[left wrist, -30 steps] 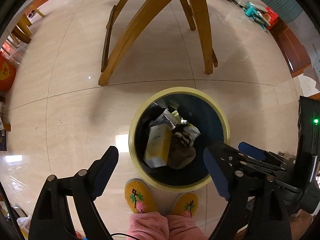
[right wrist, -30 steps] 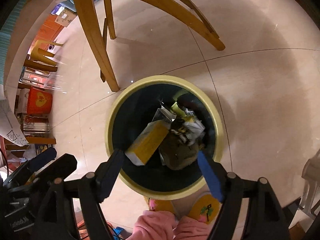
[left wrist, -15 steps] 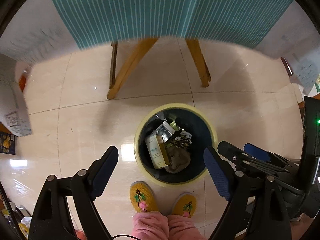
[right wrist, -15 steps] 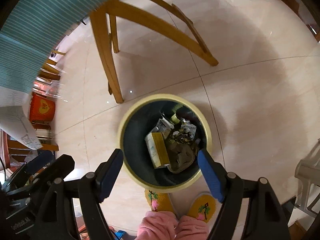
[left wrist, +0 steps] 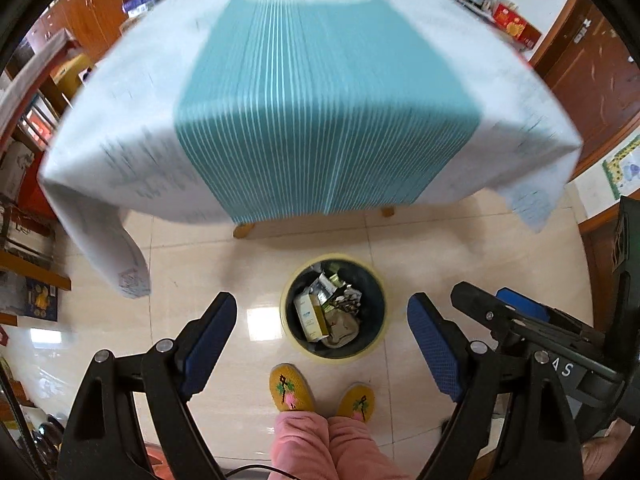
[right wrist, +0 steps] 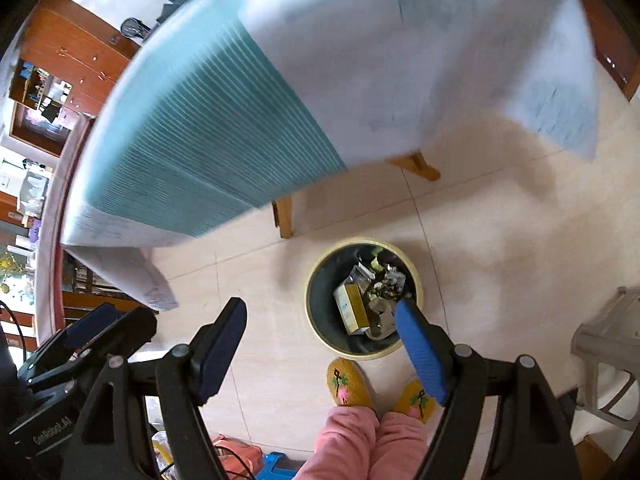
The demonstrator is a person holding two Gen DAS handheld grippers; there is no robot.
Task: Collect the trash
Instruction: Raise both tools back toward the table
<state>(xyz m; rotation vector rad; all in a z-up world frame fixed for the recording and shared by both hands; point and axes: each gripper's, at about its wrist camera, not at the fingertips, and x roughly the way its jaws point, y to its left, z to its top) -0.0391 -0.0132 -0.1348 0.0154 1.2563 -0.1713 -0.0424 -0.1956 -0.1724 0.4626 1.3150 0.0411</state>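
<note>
A round bin with a yellow rim [left wrist: 335, 258] stands on the tiled floor, far below both grippers. It holds trash: a white and yellow carton [left wrist: 312, 316], crumpled wrappers and a brown wad. The bin also shows in the right wrist view [right wrist: 320, 280], with the carton [right wrist: 350, 308] inside. My left gripper [left wrist: 322, 336] is open and empty, high above the bin. My right gripper [right wrist: 320, 344] is open and empty too, and shows at the right of the left wrist view [left wrist: 516, 320].
A table with a white cloth and teal striped runner [left wrist: 312, 92] stands beyond the bin, small items at its far end. Its wooden legs [right wrist: 284, 216] reach the floor by the bin. The person's yellow slippers [left wrist: 290, 388] are just before the bin. Wooden cabinets line the walls.
Both grippers have risen steeply from just above the bin to above table height. The bin now looks small, and the tabletop has come into view. Both stay open and empty.
</note>
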